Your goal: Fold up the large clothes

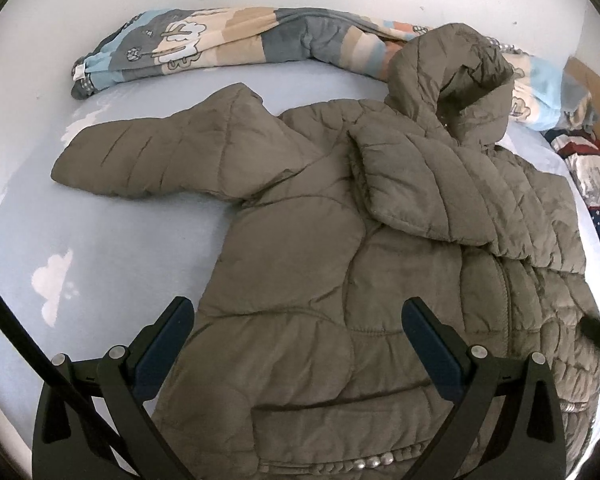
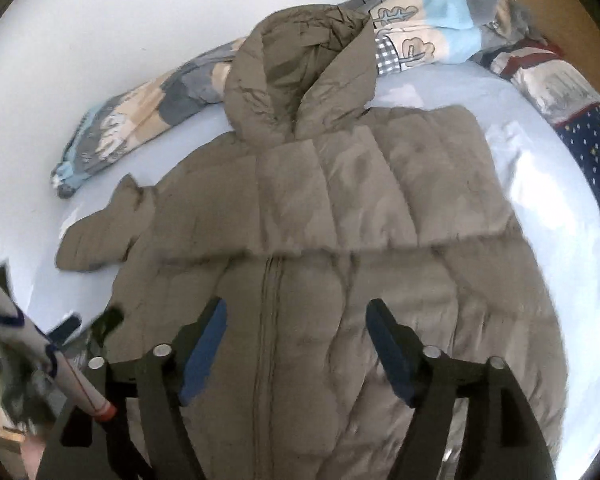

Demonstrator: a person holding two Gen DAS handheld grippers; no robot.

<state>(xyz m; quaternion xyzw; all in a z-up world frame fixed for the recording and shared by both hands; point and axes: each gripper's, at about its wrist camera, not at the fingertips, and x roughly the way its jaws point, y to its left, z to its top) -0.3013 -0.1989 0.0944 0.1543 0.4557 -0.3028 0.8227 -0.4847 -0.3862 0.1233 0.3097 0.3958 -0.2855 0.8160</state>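
A large olive-brown hooded puffer jacket (image 1: 320,248) lies front up on a pale blue bed sheet (image 1: 112,240). Its left sleeve (image 1: 148,160) stretches out to the left; its right sleeve (image 1: 440,188) is folded across the chest. The hood (image 1: 452,76) points to the wall. My left gripper (image 1: 298,316) is open and empty above the jacket's lower left part. In the right wrist view the jacket (image 2: 340,220) fills the middle, with the folded sleeve (image 2: 360,192) across the chest. My right gripper (image 2: 296,320) is open and empty above the zip area.
A rolled patterned duvet (image 1: 220,44) lies along the white wall behind the jacket. A dark blue patterned pillow (image 2: 588,136) lies at the right. A brown headboard (image 2: 548,8) stands at the far right. A white pole (image 2: 40,352) crosses the lower left of the right wrist view.
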